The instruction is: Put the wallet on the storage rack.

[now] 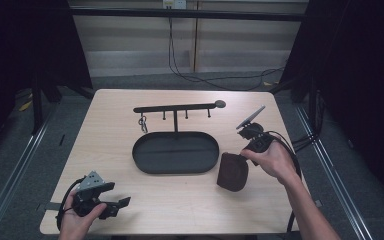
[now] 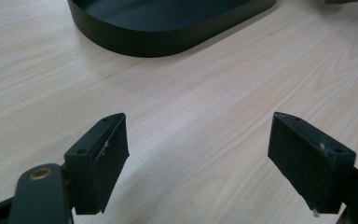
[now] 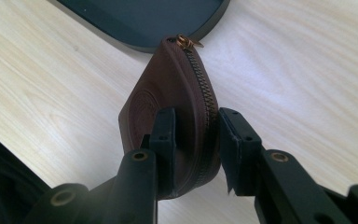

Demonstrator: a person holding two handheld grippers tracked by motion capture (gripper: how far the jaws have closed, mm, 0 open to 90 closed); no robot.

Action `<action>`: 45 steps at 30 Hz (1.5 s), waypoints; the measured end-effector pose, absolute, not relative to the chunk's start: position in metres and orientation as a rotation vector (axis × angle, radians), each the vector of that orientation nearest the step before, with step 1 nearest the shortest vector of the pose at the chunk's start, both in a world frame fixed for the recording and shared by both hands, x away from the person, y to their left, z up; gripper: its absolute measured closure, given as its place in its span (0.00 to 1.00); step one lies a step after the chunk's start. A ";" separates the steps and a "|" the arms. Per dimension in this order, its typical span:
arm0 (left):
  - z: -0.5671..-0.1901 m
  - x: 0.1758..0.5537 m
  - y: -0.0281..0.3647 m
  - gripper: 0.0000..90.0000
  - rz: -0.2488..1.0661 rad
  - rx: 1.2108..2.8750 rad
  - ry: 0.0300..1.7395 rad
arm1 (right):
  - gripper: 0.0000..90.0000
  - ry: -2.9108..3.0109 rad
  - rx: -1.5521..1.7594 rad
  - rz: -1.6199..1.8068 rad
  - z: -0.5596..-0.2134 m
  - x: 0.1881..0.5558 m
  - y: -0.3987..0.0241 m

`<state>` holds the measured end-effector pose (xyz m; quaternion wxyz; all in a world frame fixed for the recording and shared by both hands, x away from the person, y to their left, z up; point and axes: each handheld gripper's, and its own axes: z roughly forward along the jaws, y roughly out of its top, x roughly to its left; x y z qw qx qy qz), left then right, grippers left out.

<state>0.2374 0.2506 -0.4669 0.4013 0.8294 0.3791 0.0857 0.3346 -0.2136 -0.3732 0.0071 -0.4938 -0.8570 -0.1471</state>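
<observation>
From the high view, the right gripper (image 1: 243, 156) held a brown pouch (image 1: 232, 172) on the counter (image 1: 180, 210), just right of the black tray (image 1: 176, 152). In the left gripper view, the left gripper (image 2: 198, 161) had its jaws wide apart over bare wood. In the right gripper view, the jaws were clamped on the pouch's zipper edge.

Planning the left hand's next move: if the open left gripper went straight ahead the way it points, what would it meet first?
Probably the black oval metal tray: beyond the left gripper lies bare light wooden table, then its wall.
</observation>
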 end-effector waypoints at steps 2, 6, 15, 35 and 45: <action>-0.467 0.238 0.251 0.22 0.217 2.093 0.957 | 0.76 -2.689 -1.550 -0.453 -0.368 0.336 -0.212; -0.467 0.238 0.251 0.22 0.219 2.093 0.960 | 0.76 -2.705 -1.555 -0.462 -0.360 0.339 -0.210; -0.466 0.239 0.252 0.22 0.219 2.087 0.961 | 0.76 -2.724 -1.585 -0.452 -0.349 0.346 -0.211; -0.466 0.238 0.254 0.22 0.214 2.083 0.962 | 0.76 -2.749 -1.617 -0.458 -0.325 0.361 -0.202; -0.465 0.236 0.255 0.22 0.218 2.075 0.967 | 0.76 -2.737 -1.577 -0.548 -0.314 0.372 -0.191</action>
